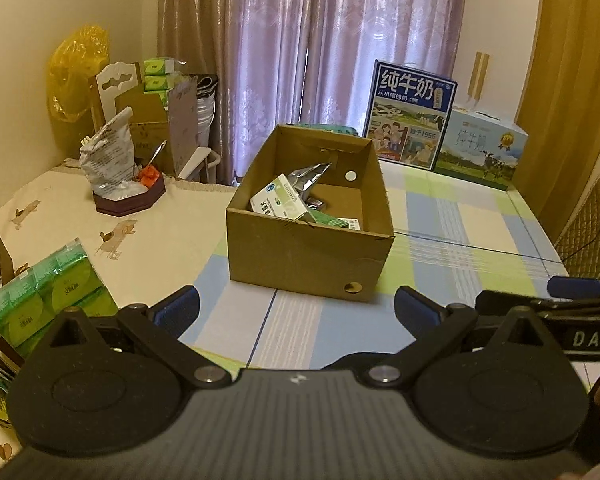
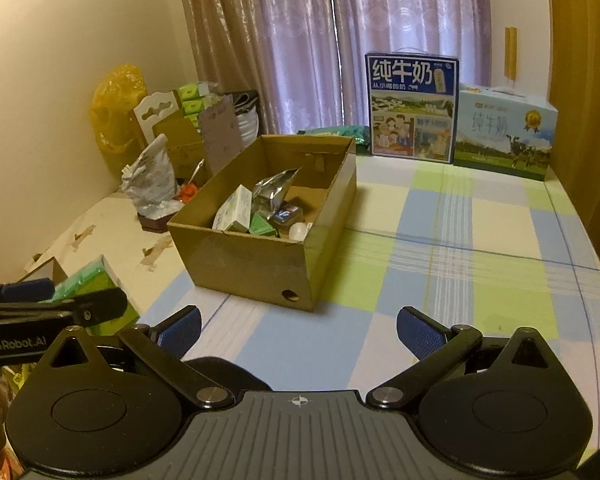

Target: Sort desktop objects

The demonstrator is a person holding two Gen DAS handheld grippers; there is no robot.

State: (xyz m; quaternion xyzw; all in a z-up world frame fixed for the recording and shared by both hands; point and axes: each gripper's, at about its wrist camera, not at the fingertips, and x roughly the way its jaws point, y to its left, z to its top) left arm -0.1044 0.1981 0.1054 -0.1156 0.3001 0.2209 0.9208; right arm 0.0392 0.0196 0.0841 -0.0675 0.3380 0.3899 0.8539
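Note:
An open cardboard box (image 1: 300,268) (image 2: 244,264) stands on the checked tablecloth ahead of both grippers. Inside lie a white and green medicine carton (image 1: 278,200) (image 2: 234,210), a crumpled silver foil pouch (image 1: 310,176) (image 2: 274,188), a small green packet (image 2: 262,226), a dark blue item (image 2: 286,214) and a white ball (image 2: 298,231). My left gripper (image 1: 296,312) hovers open and empty short of the box's near wall. My right gripper (image 2: 298,330) is open and empty too, held right of the left one. The right gripper's side (image 1: 580,312) shows in the left wrist view.
A green tissue pack (image 1: 52,292) (image 2: 88,280) lies at the near left. A dark octagonal tray (image 1: 130,200) with a silver bag stands at the far left. Two milk cartons (image 1: 410,116) (image 2: 504,132) stand at the back by the curtain. Boxes and a yellow bag (image 1: 76,76) fill the left corner.

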